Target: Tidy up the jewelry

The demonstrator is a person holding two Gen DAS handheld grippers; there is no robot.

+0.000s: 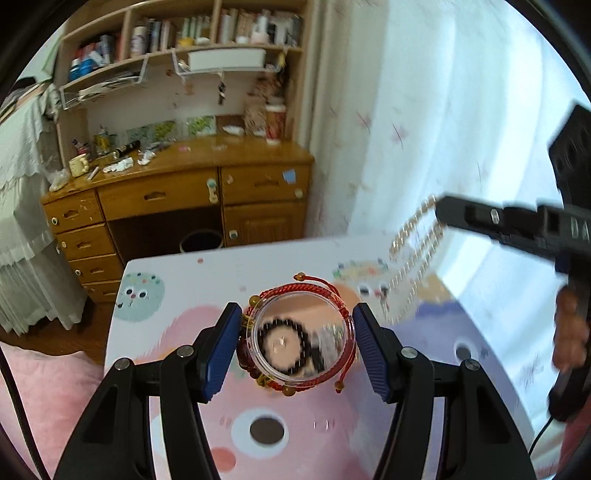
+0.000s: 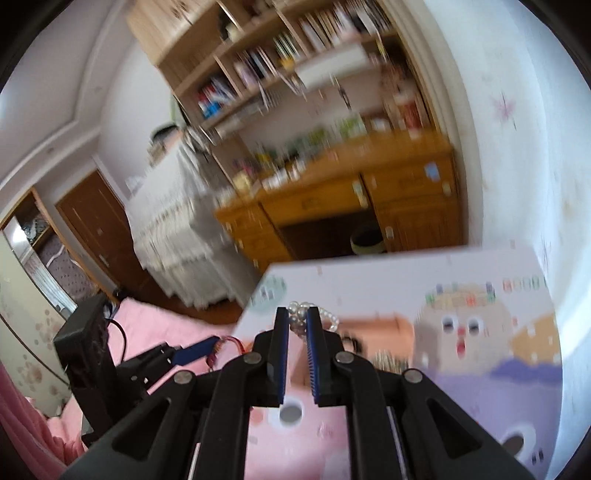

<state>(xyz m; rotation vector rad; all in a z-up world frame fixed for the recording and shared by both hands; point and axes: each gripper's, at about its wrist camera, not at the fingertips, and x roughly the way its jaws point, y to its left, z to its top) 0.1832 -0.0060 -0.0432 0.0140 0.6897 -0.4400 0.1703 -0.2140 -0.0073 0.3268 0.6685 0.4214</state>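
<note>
A round clear plastic box lies on the cartoon-printed table, with a dark bead bracelet seen through it. A red cord bracelet with amber beads wraps around the box. My left gripper is open, its blue pads on either side of the box with small gaps. My right gripper is shut on a pearl bracelet and holds it above the table. In the left wrist view the pearl bracelet hangs from the right gripper at the right.
A wooden desk with drawers and a cluttered top stands beyond the table, bookshelves above it. A dark bin sits under the desk. White curtains hang at the right. Pink bedding lies left of the table.
</note>
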